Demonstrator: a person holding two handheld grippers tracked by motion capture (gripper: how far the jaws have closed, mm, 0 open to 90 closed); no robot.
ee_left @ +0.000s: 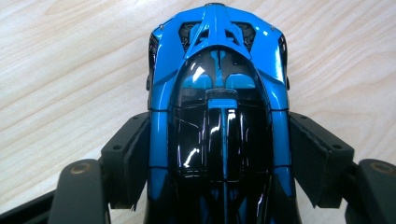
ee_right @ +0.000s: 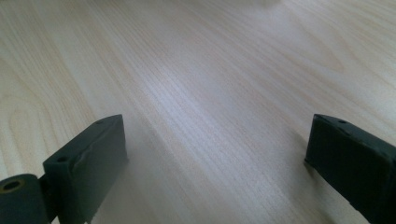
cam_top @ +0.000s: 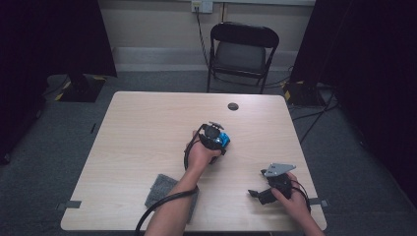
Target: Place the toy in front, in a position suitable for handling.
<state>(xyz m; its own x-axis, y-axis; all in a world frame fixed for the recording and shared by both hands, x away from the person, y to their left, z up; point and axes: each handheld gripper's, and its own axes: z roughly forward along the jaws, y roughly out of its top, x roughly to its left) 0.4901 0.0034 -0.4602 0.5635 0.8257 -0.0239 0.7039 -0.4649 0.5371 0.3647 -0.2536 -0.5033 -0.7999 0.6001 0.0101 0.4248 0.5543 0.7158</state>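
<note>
Near the middle of the wooden table (cam_top: 147, 128), a little right of centre, a blue and black toy car (ee_left: 217, 107) is sitting on the bare wood. Over it, the left gripper (ee_left: 218, 154) is pinching the car's sides, its pads seeming to be touching the bodywork. Nearer and to the right, the right gripper (ee_right: 215, 163) is resting with its jaws spread over bare wood. Toward the near left, a grey cloth (cam_top: 162, 189) is lying by the person's forearm.
</note>
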